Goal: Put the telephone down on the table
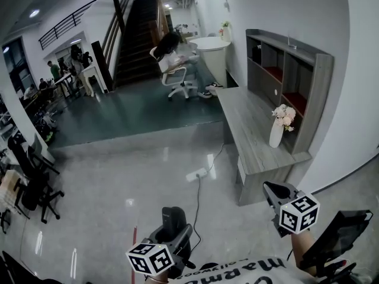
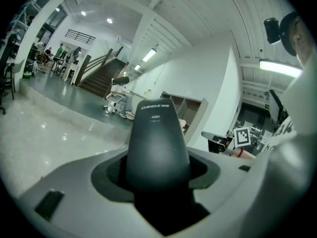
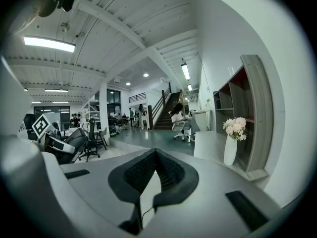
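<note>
The black telephone handset (image 1: 173,216) (image 2: 157,138) stands upright between the jaws of my left gripper (image 1: 173,234) (image 2: 157,175), which is shut on its lower part; its rounded top points forward over the floor. My right gripper (image 1: 268,187) (image 3: 155,153) hovers to the right, level with the near end of the long grey wooden table (image 1: 254,135) (image 3: 208,145). Its pads meet at the tips with nothing between them. Both grippers are held above the floor, short of the table.
A white vase of pink flowers (image 1: 277,129) (image 3: 230,148) stands on the table beside a grey shelf unit (image 1: 287,76). A power strip with its cable (image 1: 196,174) lies on the glossy floor. Black office chairs (image 1: 29,182) stand at left. A person sits on a white chair (image 1: 174,61) far back.
</note>
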`<action>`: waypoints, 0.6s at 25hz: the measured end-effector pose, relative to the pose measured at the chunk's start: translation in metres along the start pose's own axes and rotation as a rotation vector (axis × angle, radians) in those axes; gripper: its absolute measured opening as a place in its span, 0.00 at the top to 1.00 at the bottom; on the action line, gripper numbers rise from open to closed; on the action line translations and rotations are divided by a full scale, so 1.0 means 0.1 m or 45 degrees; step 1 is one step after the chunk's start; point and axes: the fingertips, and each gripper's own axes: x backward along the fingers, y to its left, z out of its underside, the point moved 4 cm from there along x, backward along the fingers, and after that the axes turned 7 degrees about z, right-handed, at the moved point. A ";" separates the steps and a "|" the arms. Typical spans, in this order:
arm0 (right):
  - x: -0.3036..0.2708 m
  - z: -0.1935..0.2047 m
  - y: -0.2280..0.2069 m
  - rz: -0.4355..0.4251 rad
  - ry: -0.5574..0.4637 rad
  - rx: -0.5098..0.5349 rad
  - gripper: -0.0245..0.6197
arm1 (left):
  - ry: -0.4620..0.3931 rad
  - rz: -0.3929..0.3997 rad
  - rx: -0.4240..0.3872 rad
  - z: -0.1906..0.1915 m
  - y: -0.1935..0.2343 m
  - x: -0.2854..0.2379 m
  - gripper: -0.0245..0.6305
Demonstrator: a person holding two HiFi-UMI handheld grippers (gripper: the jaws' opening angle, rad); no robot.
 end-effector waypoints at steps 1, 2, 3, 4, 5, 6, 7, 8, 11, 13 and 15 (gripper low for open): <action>-0.03 0.00 0.01 0.000 -0.001 0.000 0.95 | 0.001 -0.001 0.001 0.00 0.02 0.00 0.54; -0.07 0.01 0.01 0.001 0.002 0.000 0.95 | 0.003 -0.002 0.001 -0.01 0.04 0.00 0.54; -0.12 0.02 0.02 0.001 0.008 0.000 0.95 | 0.004 -0.003 -0.002 -0.01 0.06 0.00 0.54; -0.17 0.04 0.02 0.001 0.017 0.002 0.95 | 0.004 -0.004 -0.005 -0.02 0.08 0.00 0.54; -0.22 0.05 0.02 -0.001 0.026 0.003 0.95 | 0.002 -0.005 -0.006 -0.03 0.11 -0.01 0.54; -0.27 0.06 0.02 -0.004 0.032 0.003 0.95 | 0.000 -0.008 -0.005 -0.05 0.15 -0.02 0.54; -0.32 0.06 0.02 -0.006 0.038 0.003 0.95 | -0.002 -0.012 -0.001 -0.07 0.19 -0.04 0.54; -0.38 0.06 0.03 -0.008 0.043 0.002 0.95 | -0.004 -0.015 0.003 -0.09 0.24 -0.06 0.54; -0.58 0.04 0.03 -0.004 0.062 0.004 0.95 | -0.009 -0.015 0.011 -0.21 0.42 -0.15 0.54; -0.73 0.00 0.01 0.011 0.066 -0.001 0.95 | -0.008 -0.004 0.014 -0.31 0.54 -0.24 0.54; -0.89 -0.07 0.00 0.023 0.061 -0.007 0.95 | -0.006 0.015 0.005 -0.45 0.66 -0.34 0.54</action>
